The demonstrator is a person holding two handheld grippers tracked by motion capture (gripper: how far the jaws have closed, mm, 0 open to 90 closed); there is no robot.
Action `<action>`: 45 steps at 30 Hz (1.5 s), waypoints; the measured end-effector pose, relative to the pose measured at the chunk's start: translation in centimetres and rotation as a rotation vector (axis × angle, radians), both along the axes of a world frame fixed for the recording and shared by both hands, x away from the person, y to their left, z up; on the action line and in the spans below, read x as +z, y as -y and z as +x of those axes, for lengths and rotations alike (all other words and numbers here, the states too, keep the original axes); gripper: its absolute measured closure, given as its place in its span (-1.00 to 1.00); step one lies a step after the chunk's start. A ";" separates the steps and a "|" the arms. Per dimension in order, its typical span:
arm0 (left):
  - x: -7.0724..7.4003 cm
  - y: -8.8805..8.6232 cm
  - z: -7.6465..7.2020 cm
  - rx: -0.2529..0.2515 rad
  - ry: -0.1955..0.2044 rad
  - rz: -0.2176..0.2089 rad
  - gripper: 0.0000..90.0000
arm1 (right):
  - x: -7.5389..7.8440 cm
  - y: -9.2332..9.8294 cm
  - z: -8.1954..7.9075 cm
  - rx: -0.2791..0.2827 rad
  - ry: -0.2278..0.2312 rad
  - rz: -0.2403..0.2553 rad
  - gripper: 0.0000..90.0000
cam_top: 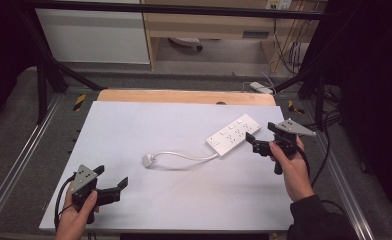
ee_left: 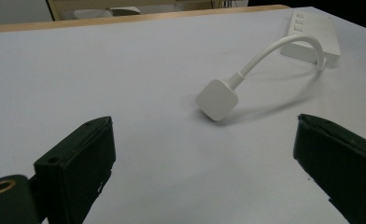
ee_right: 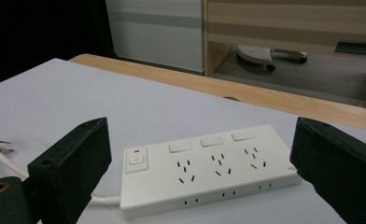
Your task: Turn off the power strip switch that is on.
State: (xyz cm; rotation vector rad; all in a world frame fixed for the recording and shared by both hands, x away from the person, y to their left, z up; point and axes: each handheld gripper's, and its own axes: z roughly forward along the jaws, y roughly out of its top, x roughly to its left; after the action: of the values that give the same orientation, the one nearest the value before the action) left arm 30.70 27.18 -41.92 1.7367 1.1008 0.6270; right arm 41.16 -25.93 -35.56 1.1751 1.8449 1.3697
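A white power strip (cam_top: 232,134) with a switch and three sockets lies flat at the right middle of the table, its white cable (cam_top: 184,156) curving left to a white plug (cam_top: 147,160). My right gripper (cam_top: 260,132) hovers open just right of the strip; in the right gripper view the power strip (ee_right: 204,168) sits between the wide-apart jaws of the right gripper (ee_right: 200,125). Near the front left corner my left gripper (cam_top: 112,176) stands open, empty, pointing toward the plug. The plug (ee_left: 217,99) lies ahead of the left gripper (ee_left: 202,140), apart from it.
The table top is a pale sheet (cam_top: 134,130) with a wooden edge (cam_top: 184,96) at the back. Metal frame rails (cam_top: 14,170) run along both sides. Behind the table stand a cabinet (cam_top: 94,35) and loose wires (cam_top: 284,50).
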 end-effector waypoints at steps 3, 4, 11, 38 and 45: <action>0.0 0.0 0.0 0.000 0.001 -0.002 -0.88 | -0.4 0.5 -0.7 -0.003 0.000 0.003 -0.87; 0.0 0.0 0.0 -0.001 0.000 0.001 -0.87 | -0.5 0.7 -0.9 -0.004 0.003 0.003 -0.87; 0.1 0.0 -0.1 -0.005 0.002 0.003 -0.87 | -1.3 1.6 -2.4 -0.018 0.015 0.010 -0.89; 0.0 0.0 -0.1 -0.008 0.003 0.003 -0.87 | -7.3 2.0 -5.9 -0.013 -0.042 -0.009 -0.92; 0.0 0.1 -0.1 -0.013 0.002 0.011 -0.88 | -8.5 0.6 -5.9 0.039 -0.067 -0.023 -0.92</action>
State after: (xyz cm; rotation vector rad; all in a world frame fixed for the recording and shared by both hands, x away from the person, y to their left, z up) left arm 30.59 27.09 -41.89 1.7510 1.0854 0.6284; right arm 35.29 -26.54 -44.10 1.1923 1.9350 1.3414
